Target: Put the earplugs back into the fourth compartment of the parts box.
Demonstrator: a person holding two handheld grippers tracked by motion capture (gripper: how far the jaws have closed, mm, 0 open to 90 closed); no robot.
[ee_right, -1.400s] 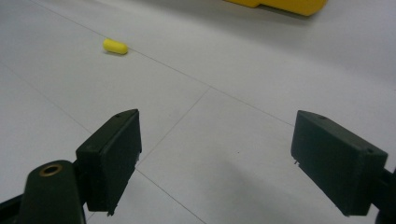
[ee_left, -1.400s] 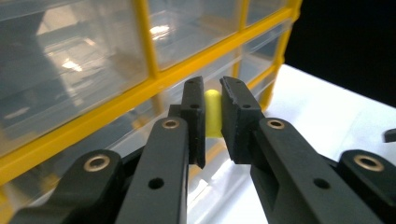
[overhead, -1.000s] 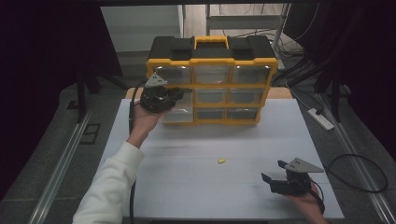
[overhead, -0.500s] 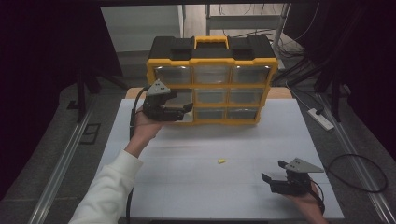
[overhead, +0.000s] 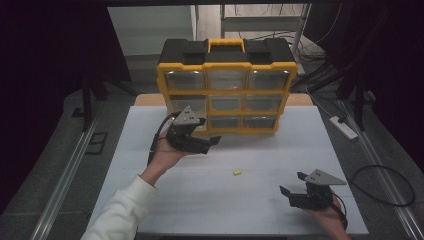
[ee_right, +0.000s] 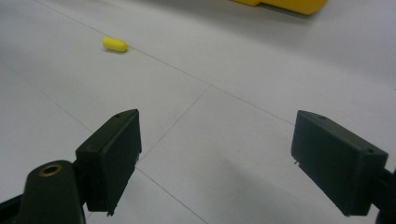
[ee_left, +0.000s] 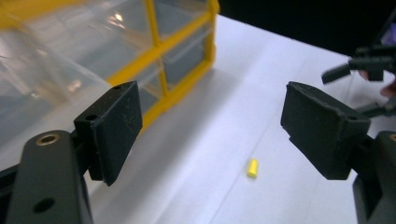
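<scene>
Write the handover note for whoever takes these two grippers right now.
Left gripper: jaws have just been opening and stand wide, nothing between them. It hovers in front of the drawer cabinet's lower left drawers and points toward the yellow piece.
Right gripper: open, empty, low over the table near its right front corner.
Things: the small yellow piece lies loose on the white table, between the two grippers and apart from both. The drawers look shut.
Done: nothing picked up.
Left: probably grasp the yellow piece and stow it in a drawer; the left gripper looks best lined up.
</scene>
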